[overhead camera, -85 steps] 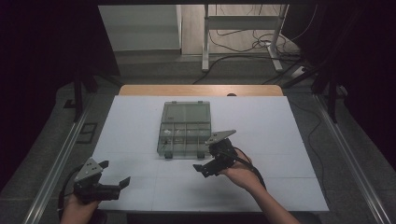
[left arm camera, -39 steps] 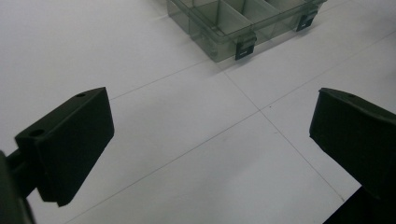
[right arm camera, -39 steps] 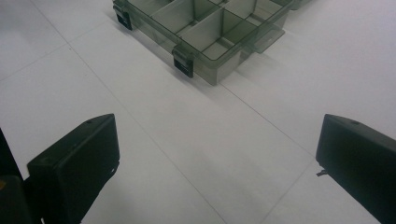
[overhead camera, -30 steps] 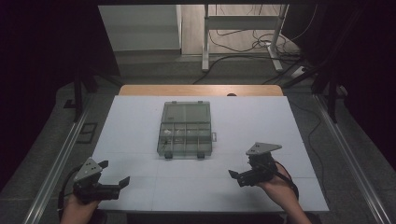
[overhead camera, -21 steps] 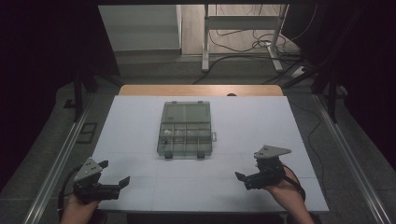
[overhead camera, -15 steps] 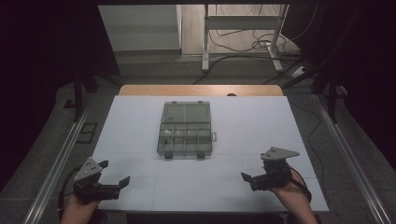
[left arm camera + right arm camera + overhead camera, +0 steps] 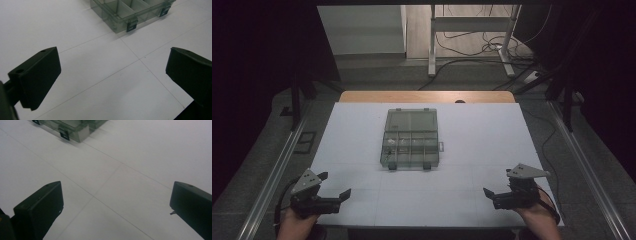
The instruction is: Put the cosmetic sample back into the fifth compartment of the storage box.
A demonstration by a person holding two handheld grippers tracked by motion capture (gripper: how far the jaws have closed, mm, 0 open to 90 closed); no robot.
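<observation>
At the near left corner of the white desk, the left gripper is held just above the surface, its jaws spread wide apart and closed on nothing; in the left gripper view the two black jaws frame bare desk, with the near corner of the box beyond them.

At the middle of the desk, slightly toward the far edge, the clear compartment box is seen lying flat with its lid shut. Its two dark latches face the near edge and appear to be folded down against the front wall, though whether they are fully snapped cannot be told. A few small pale items can be made out through the lid in a compartment on the left side; what they are is too small to tell.

At the near right corner, the right gripper is held low over the desk, well apart from the box, its jaws likewise wide apart and empty.

With both grippers parked at the near corners and the box closed, the work on the box is judged to be finished or nearly so; little is seen left to do.
</observation>
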